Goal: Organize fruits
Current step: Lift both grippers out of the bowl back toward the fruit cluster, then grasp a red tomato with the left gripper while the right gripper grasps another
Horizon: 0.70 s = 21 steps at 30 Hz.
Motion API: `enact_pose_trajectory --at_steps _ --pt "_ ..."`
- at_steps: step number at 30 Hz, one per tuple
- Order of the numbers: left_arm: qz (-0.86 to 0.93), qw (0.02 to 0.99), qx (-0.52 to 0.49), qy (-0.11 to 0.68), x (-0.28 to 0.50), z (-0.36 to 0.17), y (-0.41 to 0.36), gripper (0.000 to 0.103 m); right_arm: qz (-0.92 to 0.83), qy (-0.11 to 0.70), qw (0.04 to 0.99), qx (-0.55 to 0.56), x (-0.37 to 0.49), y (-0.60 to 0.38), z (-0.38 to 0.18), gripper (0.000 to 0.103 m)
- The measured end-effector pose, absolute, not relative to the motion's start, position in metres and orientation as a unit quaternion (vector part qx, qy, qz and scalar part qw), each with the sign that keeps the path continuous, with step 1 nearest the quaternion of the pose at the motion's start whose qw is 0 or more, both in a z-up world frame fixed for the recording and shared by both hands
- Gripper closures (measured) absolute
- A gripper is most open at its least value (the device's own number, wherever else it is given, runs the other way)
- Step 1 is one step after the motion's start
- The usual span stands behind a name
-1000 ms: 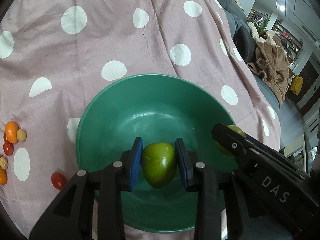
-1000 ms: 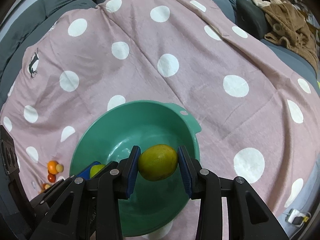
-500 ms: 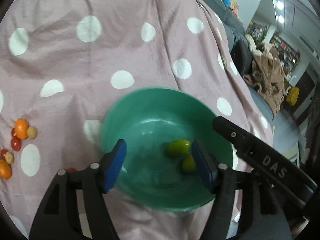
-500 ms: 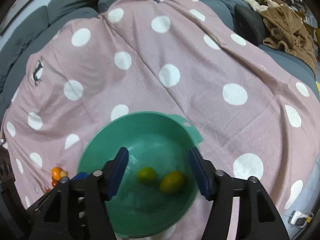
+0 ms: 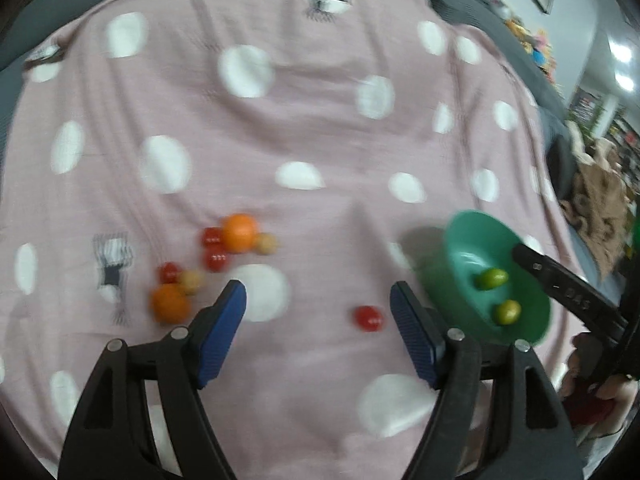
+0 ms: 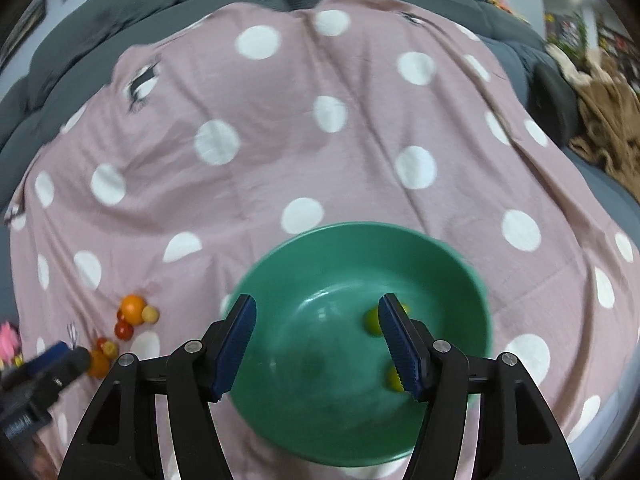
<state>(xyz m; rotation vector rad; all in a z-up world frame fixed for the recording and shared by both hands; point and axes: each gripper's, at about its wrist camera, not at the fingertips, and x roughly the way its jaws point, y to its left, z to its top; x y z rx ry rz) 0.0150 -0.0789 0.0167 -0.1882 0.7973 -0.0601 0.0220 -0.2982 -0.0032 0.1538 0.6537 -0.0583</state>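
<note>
Both tools are empty, their blue-padded jaws spread wide apart. The left tool (image 5: 318, 314) hovers over a pink, white-dotted blanket (image 5: 320, 128), facing a loose cluster of small fruits (image 5: 218, 260): oranges, red ones and pale yellow ones. One stray red fruit (image 5: 369, 319) lies near its right jaw. The right tool (image 6: 316, 334) hangs above a green bowl (image 6: 476, 280) holding two green fruits (image 5: 491, 279). The blanket is soft and creased, so a nudged round fruit could likely roll away, and a clumsy squeeze might bruise or pop the little red ones. The blanket covers a dark grey sofa (image 6: 224, 4); a brown throw (image 6: 608, 128) and cluttered shelves sit to the right.
</note>
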Motion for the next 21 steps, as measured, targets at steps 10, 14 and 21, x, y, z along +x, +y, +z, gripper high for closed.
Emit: enact_pose_trajectory --at_steps 10,14,21 --pt "0.055 0.905 -0.162 0.389 0.008 -0.015 0.007 0.029 0.030 0.343 0.939 0.028 0.030 -0.242 -0.016 0.039" --pt "0.072 0.894 -0.188 0.399 0.009 -0.025 0.028 0.030 0.065 0.364 0.929 0.021 0.035 -0.223 -0.026 0.039" --pt "0.074 0.892 -0.205 0.395 0.010 -0.026 0.039 0.038 0.104 0.400 0.911 0.003 0.043 -0.194 -0.048 0.041"
